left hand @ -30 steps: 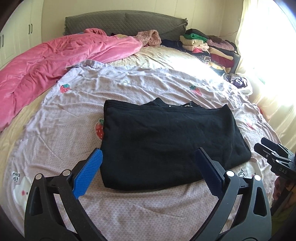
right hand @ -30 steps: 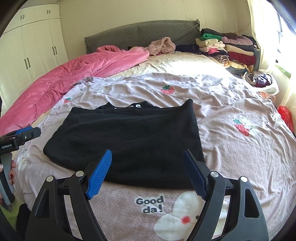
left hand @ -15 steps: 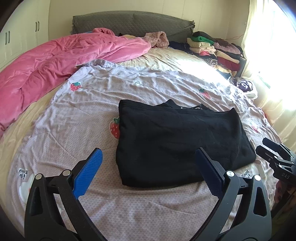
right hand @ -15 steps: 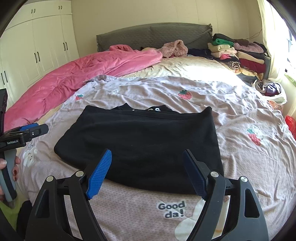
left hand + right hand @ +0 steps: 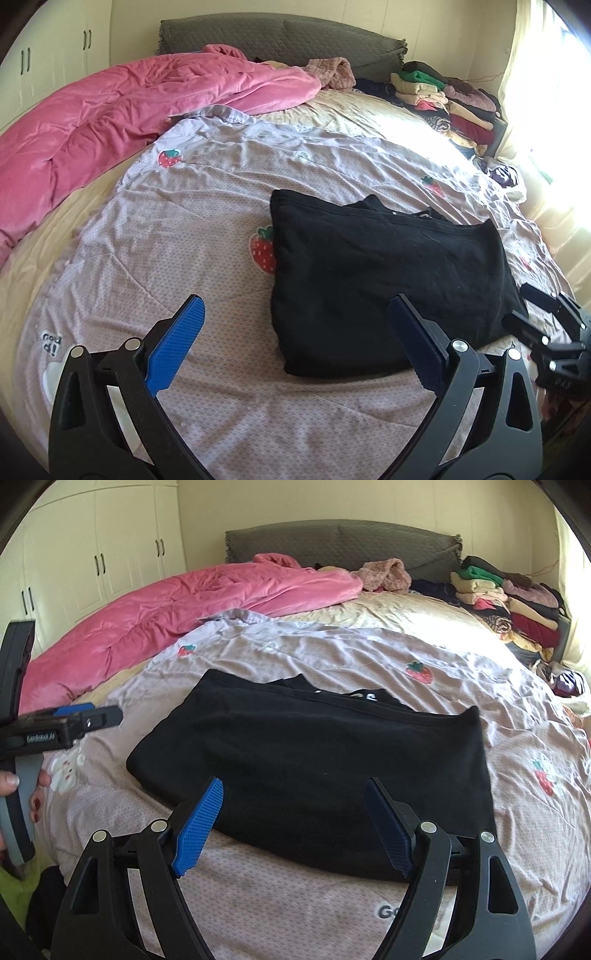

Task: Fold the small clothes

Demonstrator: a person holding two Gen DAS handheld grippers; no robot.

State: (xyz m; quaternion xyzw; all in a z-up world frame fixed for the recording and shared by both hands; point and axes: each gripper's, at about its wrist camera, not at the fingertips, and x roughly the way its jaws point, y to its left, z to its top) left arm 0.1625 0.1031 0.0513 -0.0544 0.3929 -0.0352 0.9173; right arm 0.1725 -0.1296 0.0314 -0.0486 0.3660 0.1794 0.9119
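A black garment (image 5: 388, 273) lies folded into a flat rectangle on the lilac strawberry-print sheet (image 5: 184, 240); it also shows in the right wrist view (image 5: 325, 760), with white lettering at its far edge. My left gripper (image 5: 295, 339) is open and empty, held above the sheet at the garment's near left corner. My right gripper (image 5: 293, 821) is open and empty, held over the garment's near edge. The right gripper shows at the right edge of the left wrist view (image 5: 546, 332), and the left gripper at the left edge of the right wrist view (image 5: 74, 723).
A pink duvet (image 5: 129, 110) is bunched along the bed's left and far side. A stack of folded clothes (image 5: 443, 99) stands at the far right by the grey headboard (image 5: 280, 40). A bright window is at the right. White wardrobes (image 5: 103, 561) stand at the left.
Both grippers have drifted left and back from the garment, so it sits further right in both views. Both stay open and empty. The garment has not moved.
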